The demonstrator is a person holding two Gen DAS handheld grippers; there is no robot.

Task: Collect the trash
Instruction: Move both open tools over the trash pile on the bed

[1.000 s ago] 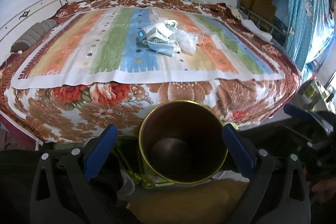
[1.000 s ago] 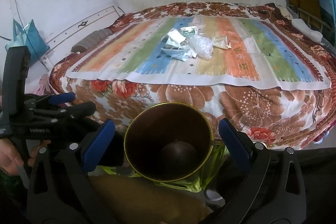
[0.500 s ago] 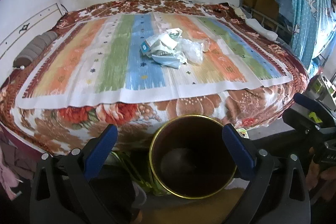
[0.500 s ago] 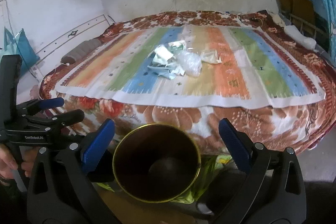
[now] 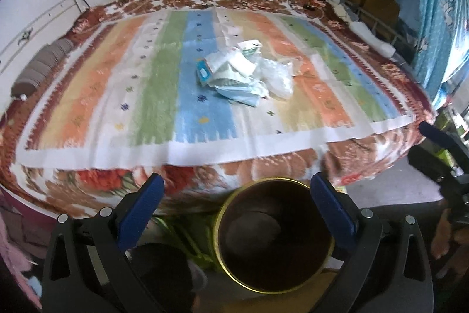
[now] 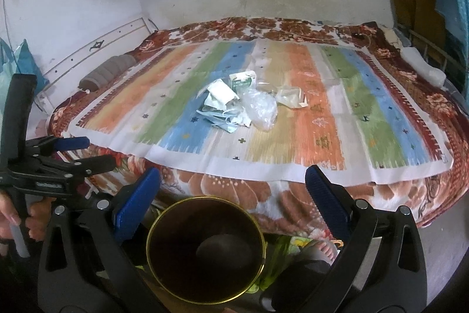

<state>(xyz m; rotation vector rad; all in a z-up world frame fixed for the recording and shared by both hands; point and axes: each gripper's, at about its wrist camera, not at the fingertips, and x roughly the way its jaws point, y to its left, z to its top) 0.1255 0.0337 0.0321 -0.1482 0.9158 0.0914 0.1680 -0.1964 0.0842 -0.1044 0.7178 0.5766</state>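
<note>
Jaws on both our left gripper (image 5: 234,197) and right gripper (image 6: 233,189) gape wide w/ nothing held, the bin (image 6: 205,251) just below. Trash pile (image 6: 243,106) sits mid-bed (image 6: 381,195), well ahead, approx. equally far from both.

— How do the two stand?
— The black left gripper with blue finger pads (image 5: 234,197) gapes wide, holding nothing.
— The other?
— The matching black right gripper (image 6: 231,189) gapes likewise, a hand (image 6: 17,217) gripping the left one's handle.
</note>
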